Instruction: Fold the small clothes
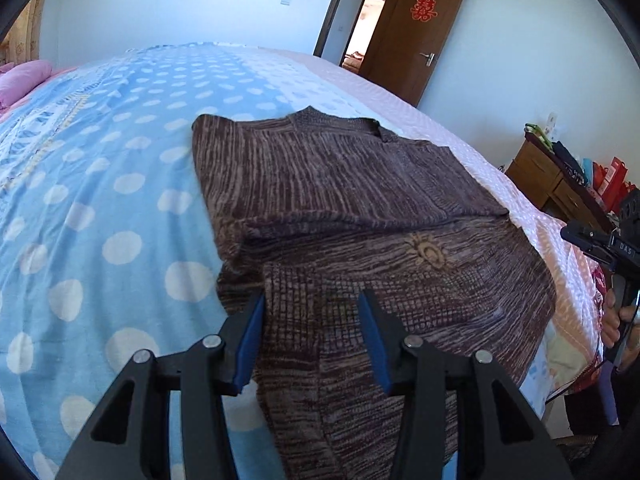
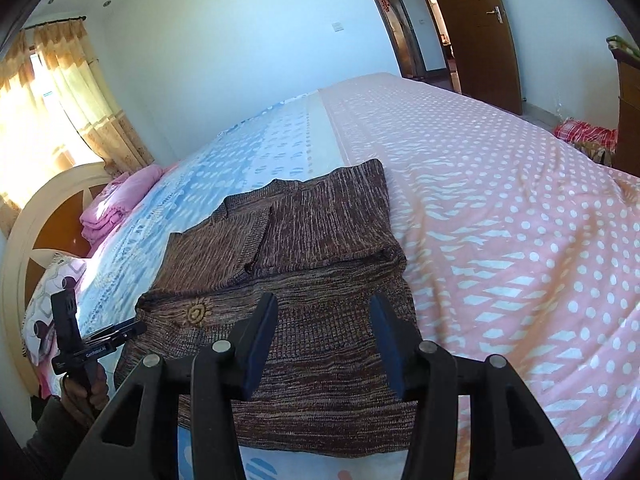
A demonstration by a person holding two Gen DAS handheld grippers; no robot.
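In the left wrist view, a brown knitted sweater (image 1: pixel 360 216) lay on the bed (image 1: pixel 100 200), straddling the blue dotted side of the bedspread and the pink one, with its sleeves already folded in across the chest and its hem nearest the camera. It looked soft, limp and fairly thick, likely light enough to lift by a corner yet prone to sag and slide out of shape; the ribbed hem corners seemed the best places to pinch for the next fold toward the collar. The left hand-held gripper (image 1: pixel 316 316) hung over the near left part of the hem, its jaws partly spread with knit showing between the blue pads (image 1: pixel 250 344), which pressed on nothing. The right hand-held gripper (image 1: pixel 592 240) appeared at the far right edge, held in a hand (image 1: pixel 616 320); its jaws could not be read from here. In the right wrist view, the same sweater (image 2: pixel 280 280) sat just ahead, hem toward the camera, a sun-like emblem (image 2: pixel 196 312) on its left side. The right hand-held gripper (image 2: pixel 324 320) hovered above the hem's right part, half open, its pads (image 2: pixel 384 340) clear of the cloth and gripping nothing. The left hand-held gripper (image 2: pixel 100 336) showed at lower left beside the sweater's edge.
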